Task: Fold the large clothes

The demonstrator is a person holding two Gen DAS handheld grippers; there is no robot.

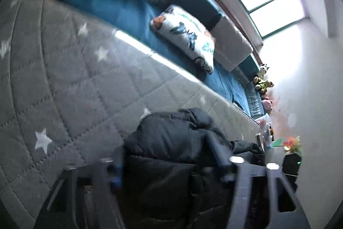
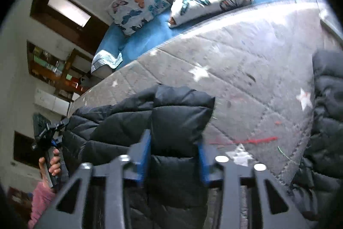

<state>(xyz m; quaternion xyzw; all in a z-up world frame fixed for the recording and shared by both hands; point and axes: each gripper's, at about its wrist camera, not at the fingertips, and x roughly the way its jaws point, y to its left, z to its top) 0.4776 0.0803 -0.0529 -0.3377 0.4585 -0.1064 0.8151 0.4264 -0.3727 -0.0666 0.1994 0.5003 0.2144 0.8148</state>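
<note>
Lying bunched on the grey quilted star-print mattress cover (image 2: 246,70), the black padded puffer jacket (image 2: 171,117) is the garment under fold. Its nearer portion drapes toward the cameras, apparently off the cover's near edge; a second dark padded mass sits at the cover's right side in the right wrist view.

Right gripper (image 2: 173,158): the blue-padded fingers (image 2: 143,156) stand narrowly apart with a thick fold of jacket between them, and the pads appear to press on it. Judgement: this grip secures one corner for lifting.

Left gripper (image 1: 169,164): the fingers are blurred and partly open, straddling the jacket's padded edge. Whether the pads bear on it I cannot tell.

Beyond the cover, two butterfly-print cushions (image 2: 137,5) rest on a blue bench, clear of the work.

Held at two separated points, the jacket can probably be drawn flat across the cover.
</note>
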